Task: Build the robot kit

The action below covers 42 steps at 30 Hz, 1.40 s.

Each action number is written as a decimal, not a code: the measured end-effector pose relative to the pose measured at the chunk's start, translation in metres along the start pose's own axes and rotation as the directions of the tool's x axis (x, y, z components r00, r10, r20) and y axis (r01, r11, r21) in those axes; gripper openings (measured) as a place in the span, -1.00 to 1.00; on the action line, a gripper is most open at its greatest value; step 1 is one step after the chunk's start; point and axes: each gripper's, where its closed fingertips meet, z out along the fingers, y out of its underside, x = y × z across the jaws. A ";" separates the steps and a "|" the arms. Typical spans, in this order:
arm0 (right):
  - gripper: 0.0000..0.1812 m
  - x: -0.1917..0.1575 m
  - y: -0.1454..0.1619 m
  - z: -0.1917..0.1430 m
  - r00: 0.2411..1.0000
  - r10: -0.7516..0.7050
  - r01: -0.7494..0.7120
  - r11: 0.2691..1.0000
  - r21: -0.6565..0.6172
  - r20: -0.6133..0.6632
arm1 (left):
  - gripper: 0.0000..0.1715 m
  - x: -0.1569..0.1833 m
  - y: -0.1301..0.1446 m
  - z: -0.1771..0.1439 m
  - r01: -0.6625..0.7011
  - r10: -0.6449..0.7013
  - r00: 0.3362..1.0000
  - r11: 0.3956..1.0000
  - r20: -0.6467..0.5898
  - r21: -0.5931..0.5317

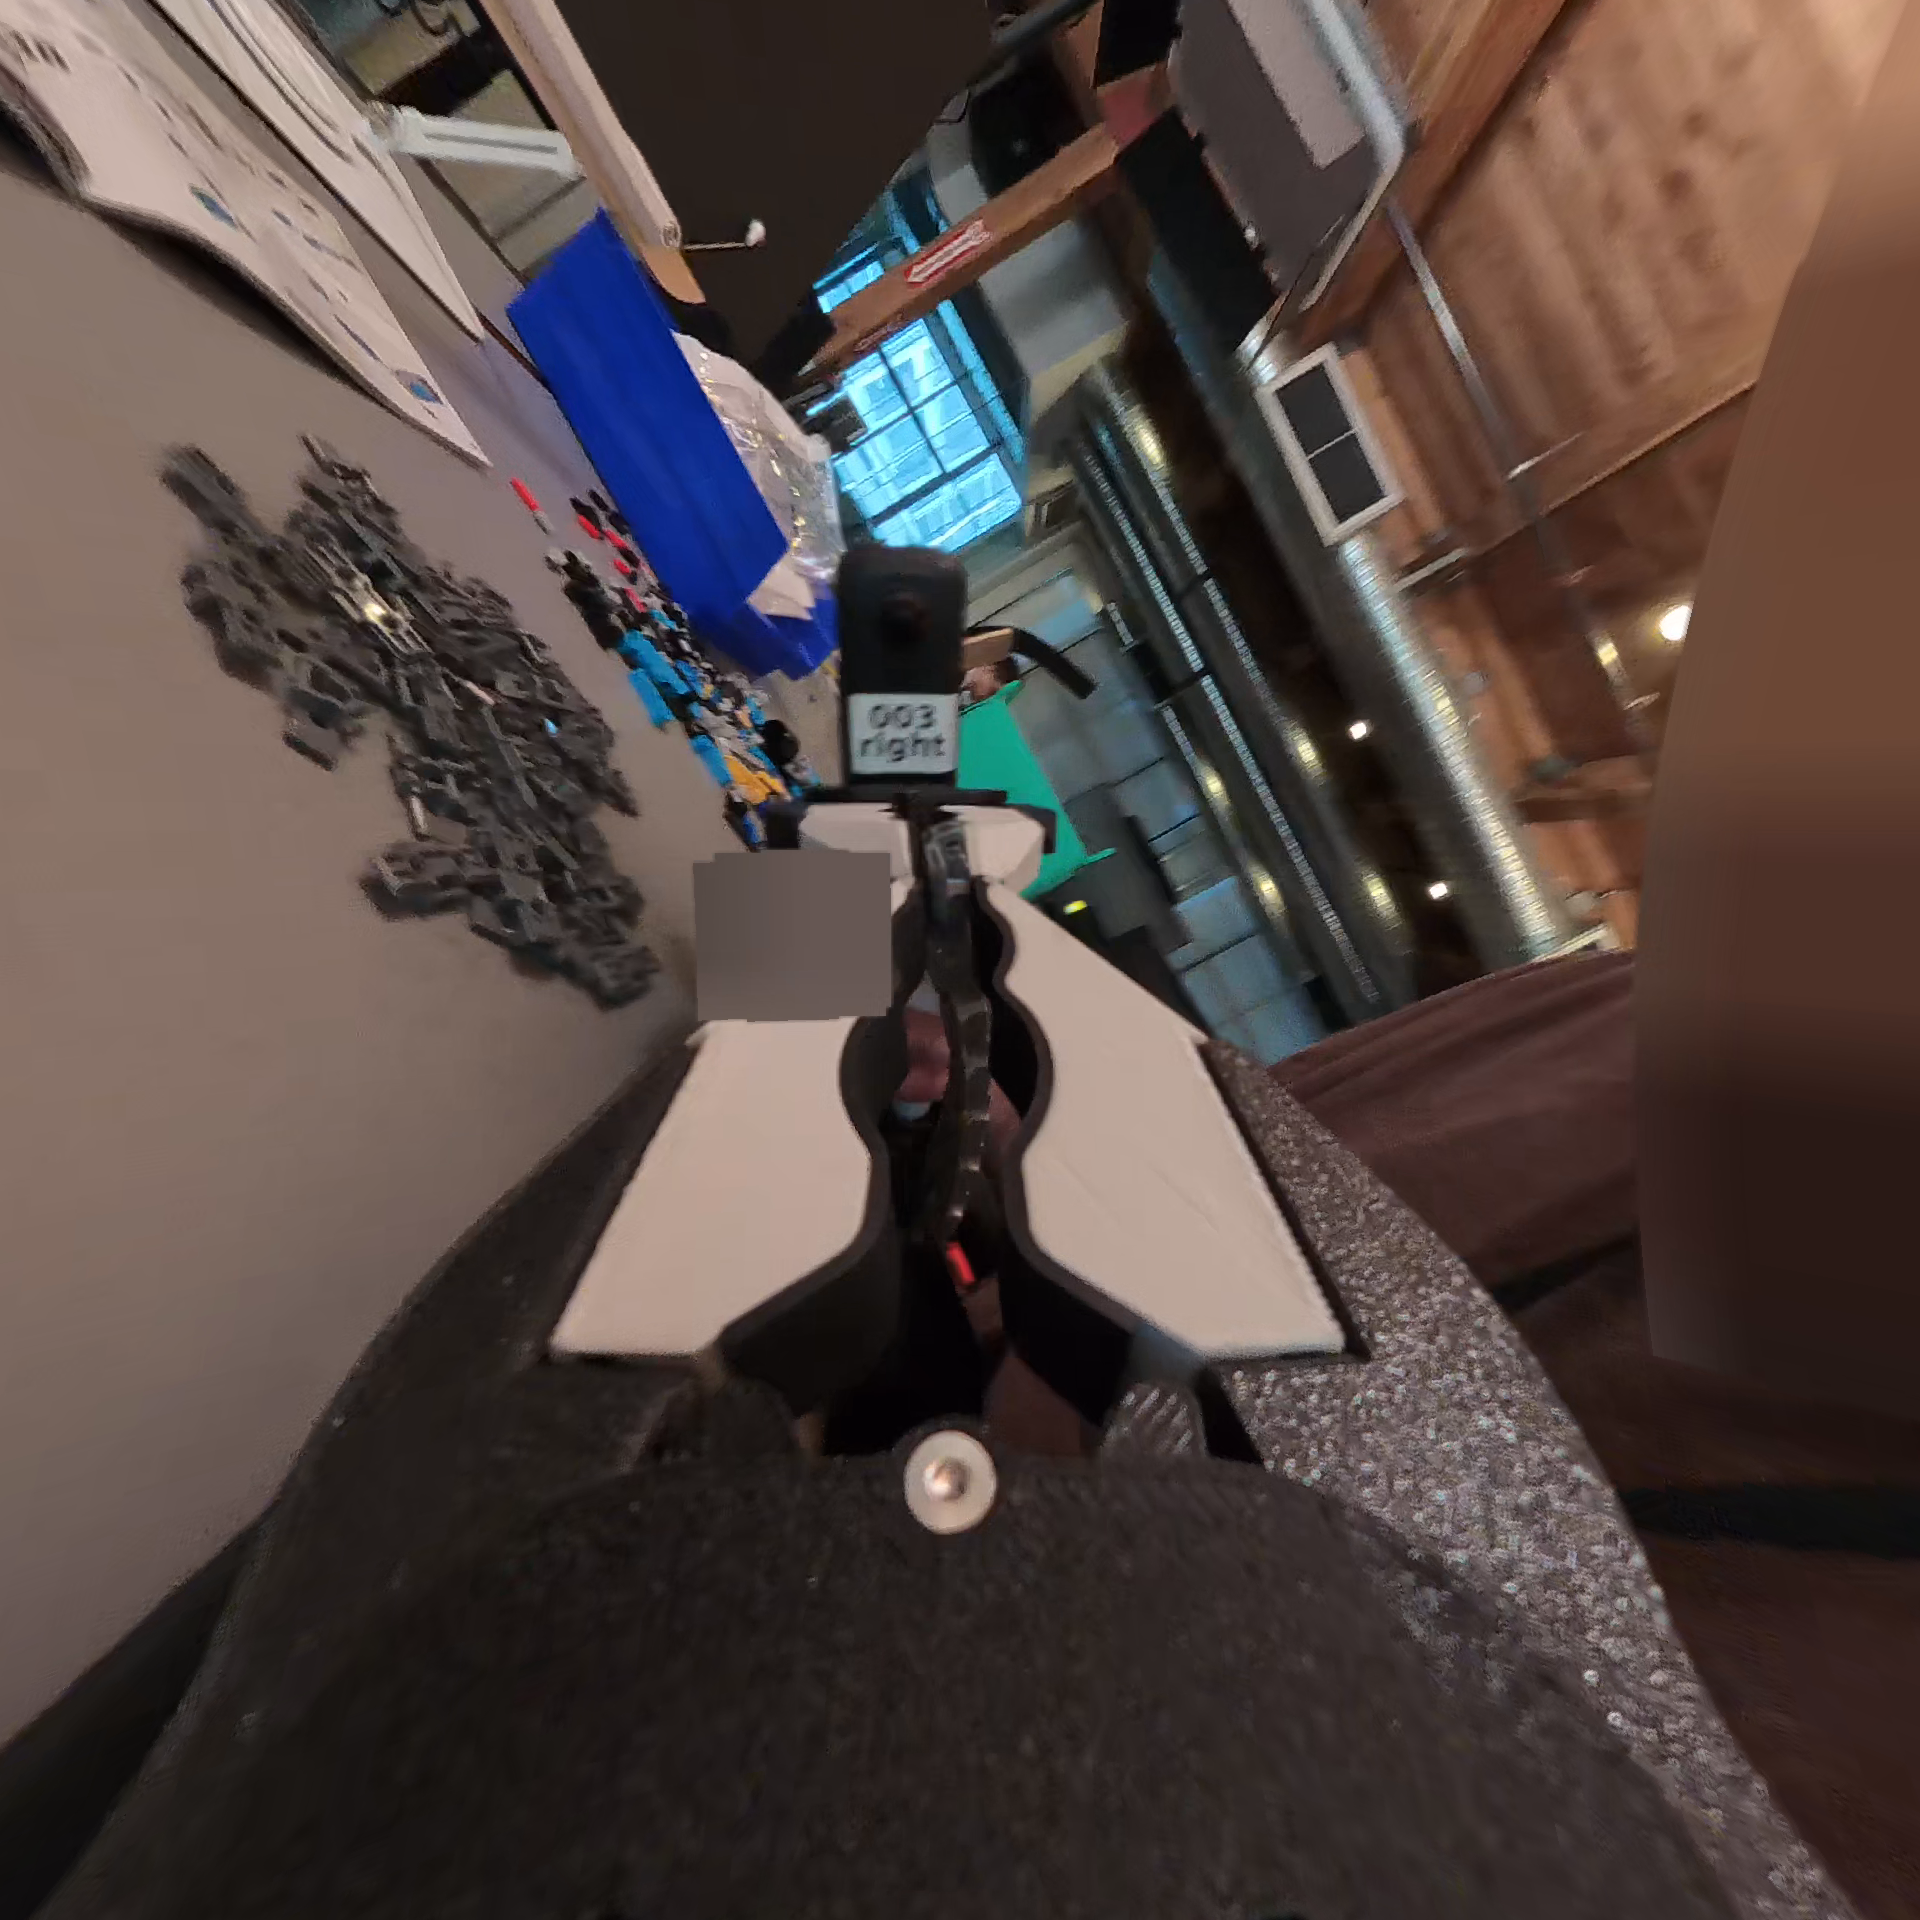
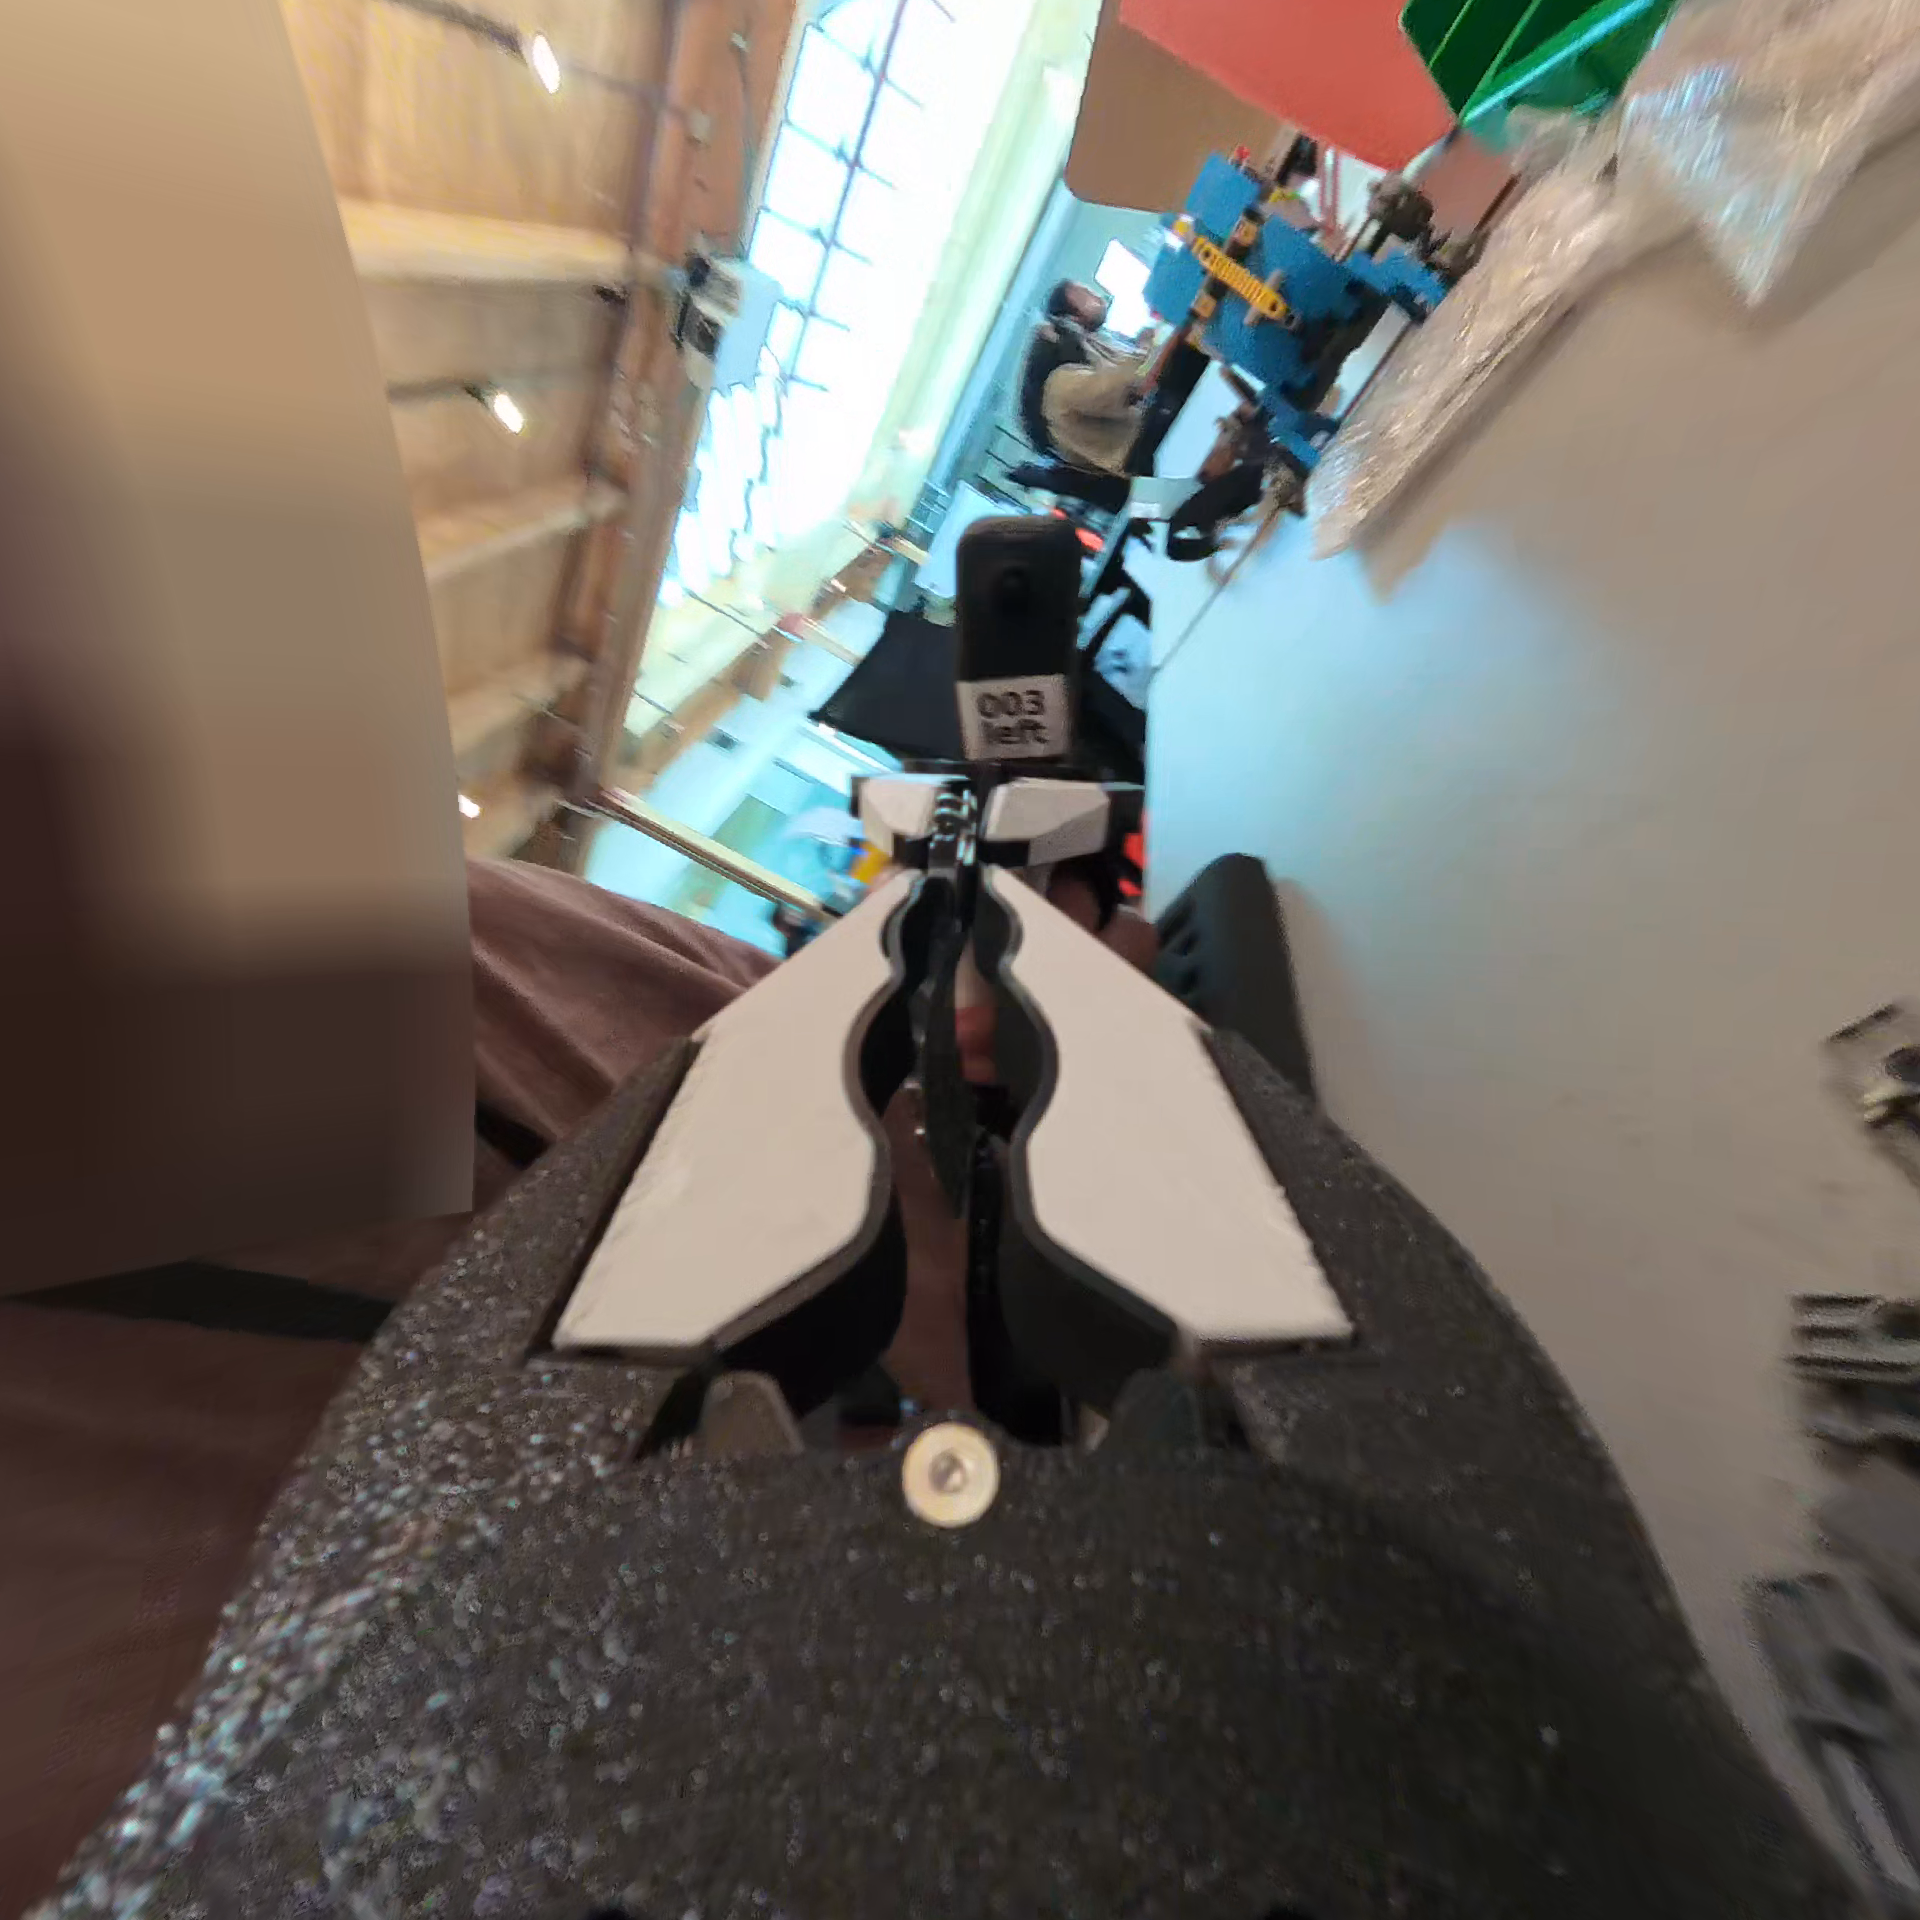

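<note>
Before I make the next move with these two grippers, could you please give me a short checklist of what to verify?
1. Left gripper shut on the black toothed strip: ok.
2. Right gripper shut on the same strip: ok.
3. Grippers facing each other, roughly in line: ok.
4. Strip held off the grey table: ok.
5. Dark grey brick pile apart from both grippers: ok.
6. Strip straight, not bent, between the grips: cannot tell.

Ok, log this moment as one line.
left gripper: shut on black strip | right gripper: shut on black strip | grey parts pile: loose on table
</note>
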 end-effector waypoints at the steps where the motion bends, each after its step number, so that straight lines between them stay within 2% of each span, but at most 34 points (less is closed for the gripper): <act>1: -0.92 0.000 -0.001 0.000 0.996 -0.077 0.076 0.997 -0.020 -0.033 | -0.92 0.000 -0.001 0.000 -0.038 0.038 0.999 0.999 0.018 -0.008; 3: -0.92 0.002 -0.002 0.001 0.971 -0.215 0.208 0.976 -0.070 -0.102 | -0.88 -0.003 -0.001 -0.001 -0.069 0.071 0.997 0.997 0.044 -0.035; 5: -0.92 0.003 -0.004 0.001 0.956 -0.266 0.257 0.963 -0.083 -0.124 | -0.86 -0.002 -0.004 -0.004 -0.041 0.041 0.999 0.999 0.019 -0.020; 12: -0.92 0.002 -0.008 -0.003 0.982 -0.181 0.181 0.984 -0.001 -0.048 | -0.79 0.002 -0.004 -0.003 -0.086 0.086 0.996 0.996 -0.005 -0.034; 14: -0.92 0.003 -0.007 -0.004 0.982 -0.184 0.185 0.983 0.014 -0.046 | -0.79 0.000 -0.003 -0.002 -0.103 0.104 0.994 0.994 0.014 -0.044; 16: -0.92 -0.002 -0.010 -0.006 0.980 -0.199 0.200 0.978 0.054 -0.025 | -0.63 -0.007 -0.003 -0.002 -0.111 0.114 0.991 0.993 0.066 -0.048; 19: -0.92 -0.003 -0.010 -0.008 0.964 -0.263 0.265 0.963 0.046 -0.045 | -0.60 -0.006 0.002 0.002 -0.140 0.145 0.987 0.988 0.074 -0.067; 21: -0.92 -0.001 -0.007 -0.008 0.939 -0.334 0.335 0.942 0.005 -0.079 | -0.64 -0.003 0.007 0.006 -0.157 0.163 0.985 0.984 0.064 -0.087; 24: -0.91 -0.002 0.001 -0.006 0.906 -0.411 0.407 0.911 -0.063 -0.097 | -0.82 -0.001 0.011 0.009 -0.142 0.147 0.988 0.985 0.041 -0.096; 33: -0.90 -0.003 0.009 -0.011 0.863 -0.492 0.480 0.869 -0.119 -0.111 | -0.89 0.000 0.021 0.010 -0.056 0.058 0.998 0.989 0.010 -0.138; 37: -0.90 -0.009 0.009 -0.013 0.885 -0.452 0.440 0.891 -0.113 -0.110 | -0.92 0.005 0.022 0.012 -0.058 0.055 0.998 0.991 -0.029 -0.122; 42: -0.84 -0.013 0.012 -0.016 0.973 -0.228 0.224 0.971 -0.082 -0.046 | -0.92 0.010 0.024 0.015 -0.223 0.224 0.974 0.968 -0.003 -0.111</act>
